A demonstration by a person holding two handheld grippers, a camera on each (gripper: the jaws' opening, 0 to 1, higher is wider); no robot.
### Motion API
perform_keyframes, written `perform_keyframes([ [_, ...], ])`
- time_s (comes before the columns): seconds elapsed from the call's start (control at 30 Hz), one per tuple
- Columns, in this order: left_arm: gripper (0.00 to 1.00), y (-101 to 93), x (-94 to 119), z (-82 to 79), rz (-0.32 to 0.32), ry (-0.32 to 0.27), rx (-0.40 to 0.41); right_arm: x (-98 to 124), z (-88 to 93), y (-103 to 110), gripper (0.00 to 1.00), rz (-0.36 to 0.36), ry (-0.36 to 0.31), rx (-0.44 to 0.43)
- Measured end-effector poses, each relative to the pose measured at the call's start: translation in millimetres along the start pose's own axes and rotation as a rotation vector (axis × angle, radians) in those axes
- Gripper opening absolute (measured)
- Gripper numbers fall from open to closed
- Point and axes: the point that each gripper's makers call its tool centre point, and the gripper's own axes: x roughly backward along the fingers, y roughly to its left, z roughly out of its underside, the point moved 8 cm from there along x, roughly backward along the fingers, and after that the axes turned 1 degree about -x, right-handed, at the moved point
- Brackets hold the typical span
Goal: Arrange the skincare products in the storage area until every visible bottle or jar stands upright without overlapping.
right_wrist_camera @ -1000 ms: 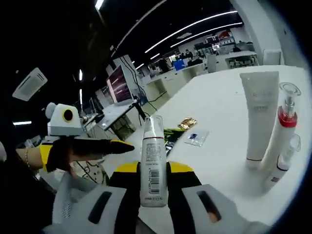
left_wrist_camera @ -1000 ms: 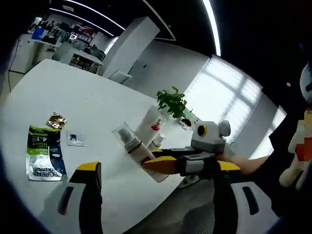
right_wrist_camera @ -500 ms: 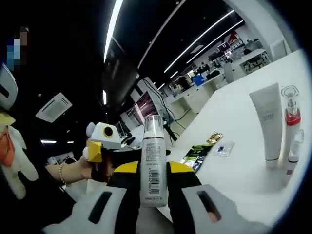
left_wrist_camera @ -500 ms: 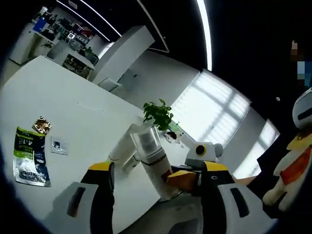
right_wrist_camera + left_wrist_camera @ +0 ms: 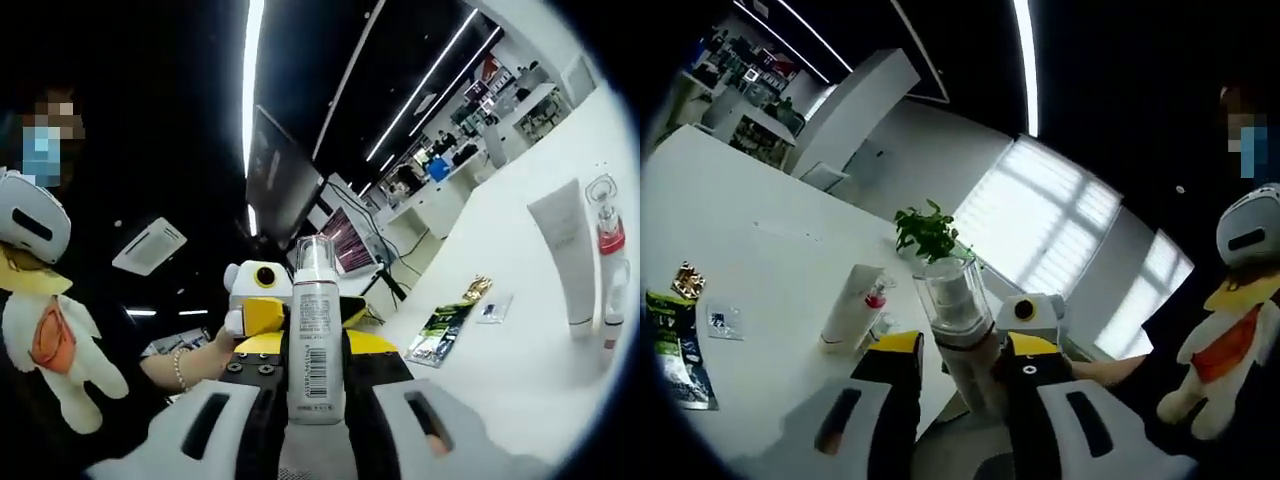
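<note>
Right gripper view: the right gripper [image 5: 316,400] clamps a white pump bottle [image 5: 316,345] upright, barcode facing the camera, lifted well above the tabletop [image 5: 520,350].
Left gripper: the left gripper [image 5: 960,365] sits with both jaws at the same bottle [image 5: 958,330]; looks like a handover or regrip, though a real squeeze can't be told.
On the tabletop: a white tube [image 5: 564,250] and a red-collared pump bottle [image 5: 608,255] stand upright just beside each other.
Other stuff: green sachet [image 5: 440,328], potted plant [image 5: 925,228].
Guess: it gets held upright so it can be stood beside the others.

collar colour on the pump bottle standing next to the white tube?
Red collar on the pump bottle beside the white tube; clearest in right gripper view.
</note>
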Motion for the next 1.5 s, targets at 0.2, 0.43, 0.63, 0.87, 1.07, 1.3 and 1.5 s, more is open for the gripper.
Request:
perform_keyframes([
  [0.2, 0.19, -10.1, -7.7, -5.5, 0.029, -0.019, -0.015, 8.9, -1.9, 6.8, 0.2, -0.05, -0.003, -0.051],
  [0.43, 0.17, -15.3, -20.9, -4.9, -0.014, 0.007, 0.018, 14.7, -4.6, 9.0, 0.21, 0.035, 0.104, 0.078],
  [0.63, 0.17, -14.3, -31.5, 10.5, -0.091, 0.085, -0.026, 26.2, -1.8, 3.6, 0.22, 0.143, 0.248, 0.303],
  [0.87, 0.17, -16.0, -43.7, 22.4, -0.15, 0.149, -0.125, 36.0, 7.8, -3.9, 0.23, 0.192, 0.304, 0.386],
  [1.07, 0.17, -15.7, -52.4, 24.1, -0.219, 0.184, -0.263, 40.8, 5.9, -14.1, 0.23, 0.276, 0.348, 0.527],
  [1.3, 0.17, -15.8, -66.7, 24.9, -0.283, 0.275, -0.44, 36.1, 5.6, -23.8, 0.23, 0.383, 0.377, 0.653],
  [1.5, 0.17, -9.7, -81.9, 26.1, -0.299, 0.358, -0.538, 36.8, 7.4, -38.7, 0.23, 0.449, 0.381, 0.672],
])
